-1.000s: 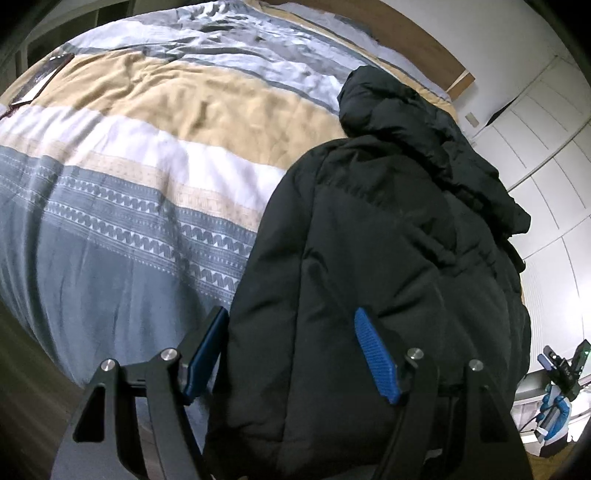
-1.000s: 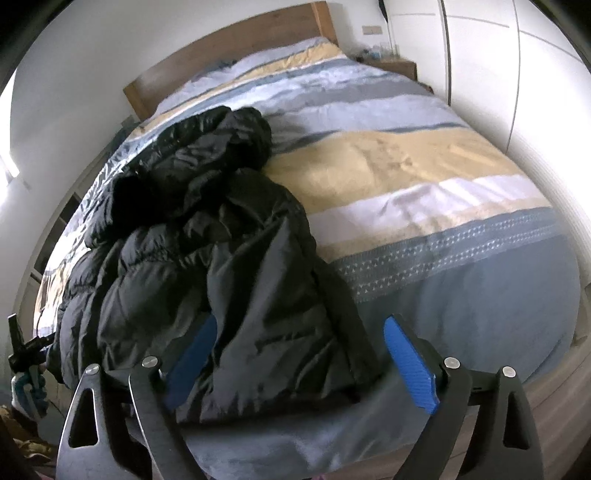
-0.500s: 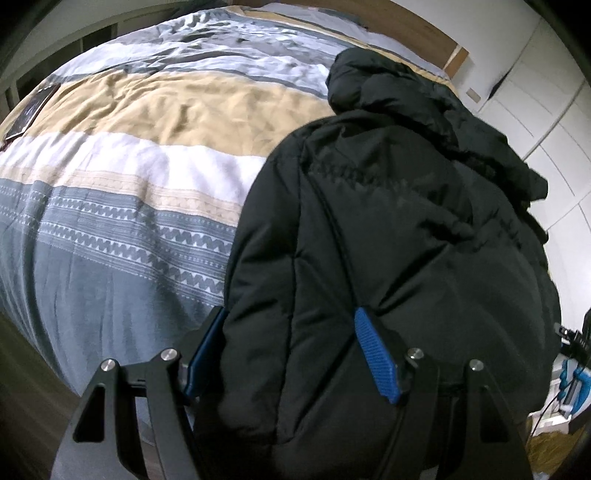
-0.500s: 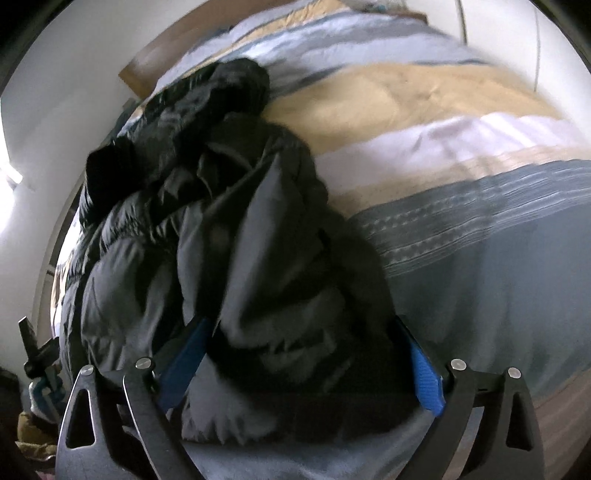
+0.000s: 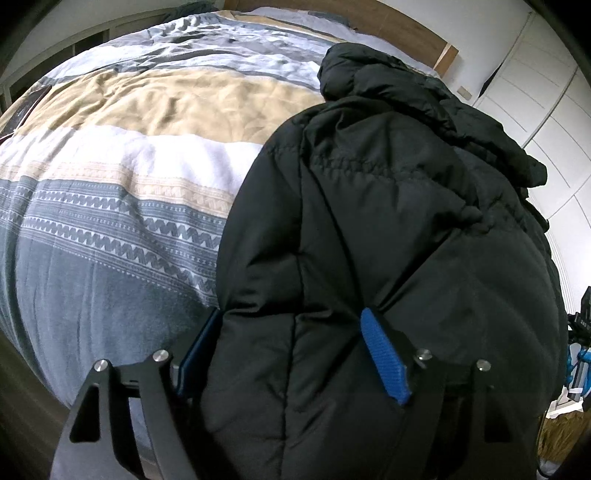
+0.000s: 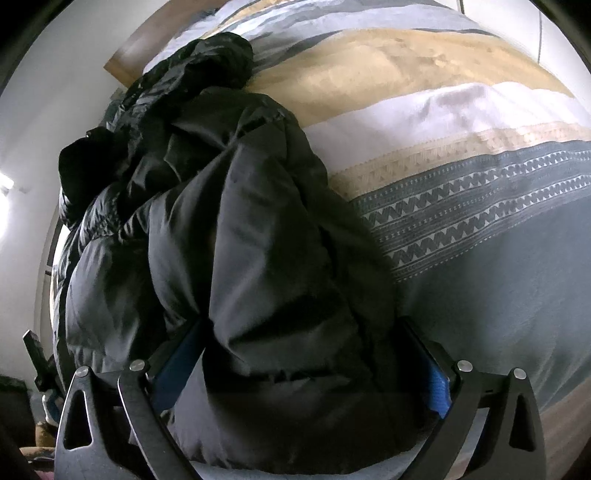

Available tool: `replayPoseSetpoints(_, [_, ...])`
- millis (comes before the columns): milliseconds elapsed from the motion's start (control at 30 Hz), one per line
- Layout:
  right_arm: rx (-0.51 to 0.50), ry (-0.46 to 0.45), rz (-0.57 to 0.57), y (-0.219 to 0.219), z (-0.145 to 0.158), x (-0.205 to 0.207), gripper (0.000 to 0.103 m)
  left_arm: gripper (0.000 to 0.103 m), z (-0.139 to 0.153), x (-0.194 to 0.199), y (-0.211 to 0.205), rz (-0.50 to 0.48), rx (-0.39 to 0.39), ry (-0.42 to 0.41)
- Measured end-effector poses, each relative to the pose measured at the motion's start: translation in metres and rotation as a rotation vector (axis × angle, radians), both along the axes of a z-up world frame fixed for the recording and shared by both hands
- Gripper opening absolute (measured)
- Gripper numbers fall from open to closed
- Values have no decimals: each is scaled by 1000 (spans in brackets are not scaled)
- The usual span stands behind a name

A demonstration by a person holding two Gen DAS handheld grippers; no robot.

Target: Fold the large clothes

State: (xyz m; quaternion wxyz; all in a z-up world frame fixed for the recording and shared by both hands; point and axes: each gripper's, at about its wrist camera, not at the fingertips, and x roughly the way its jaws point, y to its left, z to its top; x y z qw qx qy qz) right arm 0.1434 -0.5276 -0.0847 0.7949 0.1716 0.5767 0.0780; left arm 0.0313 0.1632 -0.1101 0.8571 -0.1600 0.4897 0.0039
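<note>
Both grippers sit at the near edge of the bed, each with its two blue-padded fingers spread wide and black padded cloth bulging up between them. On the left gripper one pad lies against the coat's outer side and the other presses into a crease in the fabric; the jaws stand well apart and whether they squeeze the cloth I cannot tell. The right gripper likewise straddles a thick fold, its pads mostly buried on either side, the fingers as wide as the bundle, with no clear sign of pinching.

One garment is in play: a single black puffer coat, lying lengthwise along one side of the bed, its hem end nearest the tools and its bunched hood farthest, toward the headboard. From the right wrist view its near part is heaped and folded over itself.

Under it spreads one duvet in bands: grey nearest, a zigzag pattern, white, tan, then pale blue-grey. Beyond stands one wooden headboard, with white cupboard doors at the side.
</note>
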Motion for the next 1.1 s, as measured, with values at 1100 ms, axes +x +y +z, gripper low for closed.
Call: replayPoseSetpoints(1100, [98,-51,49,0,0,-31,60,72,4,-21,-4,-15,-145,-1])
